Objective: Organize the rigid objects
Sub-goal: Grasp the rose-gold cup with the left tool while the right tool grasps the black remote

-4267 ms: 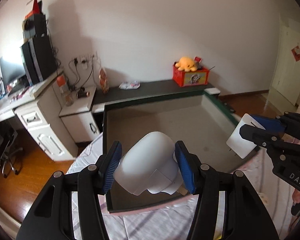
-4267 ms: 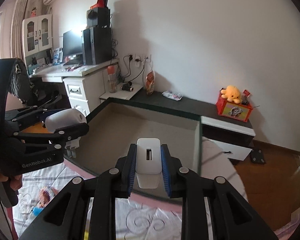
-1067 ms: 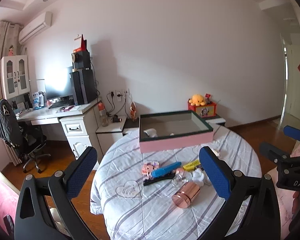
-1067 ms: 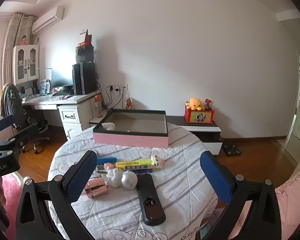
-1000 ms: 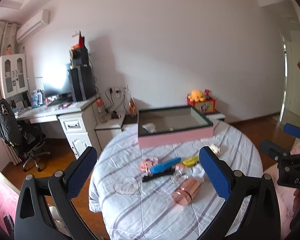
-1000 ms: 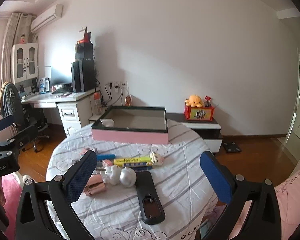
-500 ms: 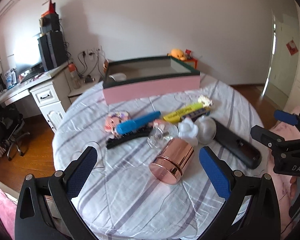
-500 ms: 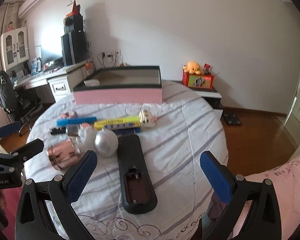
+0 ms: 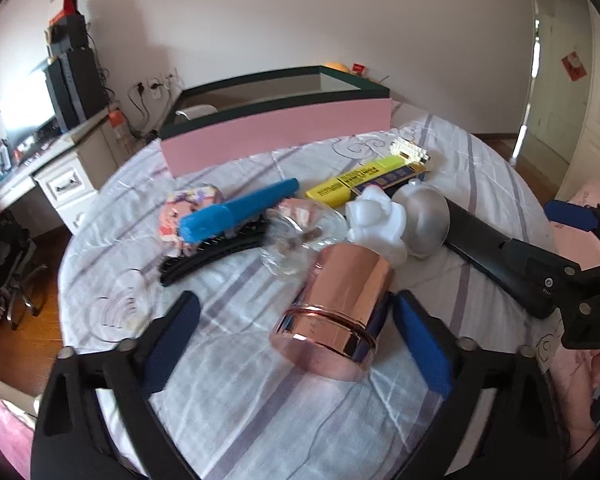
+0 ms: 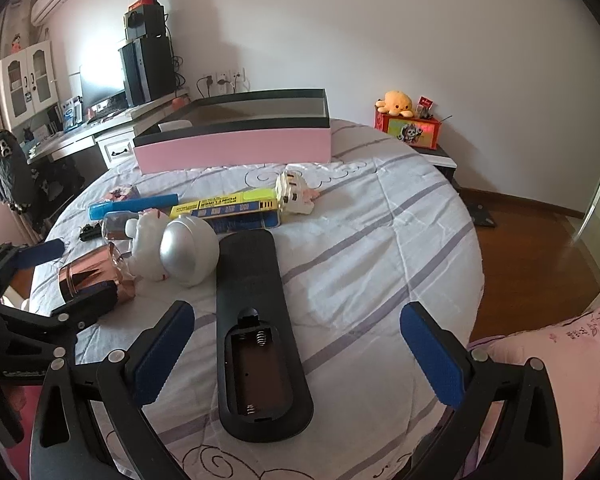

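A rose-gold metal cup (image 9: 336,312) lies on its side on the striped tablecloth, between the open fingers of my left gripper (image 9: 296,336). It also shows in the right wrist view (image 10: 92,276). A black remote (image 10: 256,332), battery bay open, lies face down just ahead of my open, empty right gripper (image 10: 298,344). Behind them lie a silver ball (image 10: 188,250), a white figurine (image 9: 376,220), a glass jar (image 9: 300,236), a blue tube (image 9: 236,210), a black comb (image 9: 212,252), a yellow box (image 10: 228,205) and a small toy (image 10: 294,193). The pink box (image 10: 236,146) stands at the table's far side.
A desk with monitor and speakers (image 10: 140,72) stands at back left. A red box with a yellow plush (image 10: 406,122) sits on a low cabinet at back right. Pink bedding (image 10: 560,344) lies at the right. The table edge curves close below both grippers.
Both grippers have come down and forward toward the table. The left one now straddles the rose-gold cup and the right one is close over the remote. Both stay open.
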Motion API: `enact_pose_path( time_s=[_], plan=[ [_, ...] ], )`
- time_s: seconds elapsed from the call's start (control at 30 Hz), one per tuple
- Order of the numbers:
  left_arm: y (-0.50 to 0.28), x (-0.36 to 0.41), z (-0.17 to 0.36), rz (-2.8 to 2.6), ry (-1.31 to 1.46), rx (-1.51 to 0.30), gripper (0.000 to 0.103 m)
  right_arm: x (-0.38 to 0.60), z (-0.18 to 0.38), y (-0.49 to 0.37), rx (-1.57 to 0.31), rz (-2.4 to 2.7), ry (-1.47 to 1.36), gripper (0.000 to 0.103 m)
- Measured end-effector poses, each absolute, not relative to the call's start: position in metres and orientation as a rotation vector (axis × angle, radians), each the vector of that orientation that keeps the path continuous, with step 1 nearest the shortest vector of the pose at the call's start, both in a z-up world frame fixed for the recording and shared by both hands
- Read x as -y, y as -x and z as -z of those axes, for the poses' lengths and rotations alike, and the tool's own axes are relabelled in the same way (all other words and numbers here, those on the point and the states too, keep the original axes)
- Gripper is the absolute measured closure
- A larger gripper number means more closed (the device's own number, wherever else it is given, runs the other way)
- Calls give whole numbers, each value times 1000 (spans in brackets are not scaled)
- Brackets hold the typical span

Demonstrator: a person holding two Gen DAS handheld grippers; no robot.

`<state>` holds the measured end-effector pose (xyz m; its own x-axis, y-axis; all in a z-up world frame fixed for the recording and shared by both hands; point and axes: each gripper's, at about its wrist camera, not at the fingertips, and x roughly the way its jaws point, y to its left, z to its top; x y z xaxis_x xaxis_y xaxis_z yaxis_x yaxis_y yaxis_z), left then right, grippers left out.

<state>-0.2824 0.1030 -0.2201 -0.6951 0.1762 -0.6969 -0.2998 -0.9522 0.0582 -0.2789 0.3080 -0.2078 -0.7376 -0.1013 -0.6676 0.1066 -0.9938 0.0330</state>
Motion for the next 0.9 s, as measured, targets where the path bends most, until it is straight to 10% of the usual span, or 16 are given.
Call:
enact_pose_path(
  time_s=[0.13, 0.57, 0.9],
  plan=[
    [285, -105, 228, -2595, 1104, -219, 55, -307, 210, 281, -6, 2813, -1096, 0],
    [278, -69, 225, -2683, 1135, -192, 56, -291, 224, 293, -54, 2730, -1112, 2],
    [283, -66, 231, -2701, 1139, -172, 53, -297, 228, 299, -106, 2690, -1124, 58]
  ],
)
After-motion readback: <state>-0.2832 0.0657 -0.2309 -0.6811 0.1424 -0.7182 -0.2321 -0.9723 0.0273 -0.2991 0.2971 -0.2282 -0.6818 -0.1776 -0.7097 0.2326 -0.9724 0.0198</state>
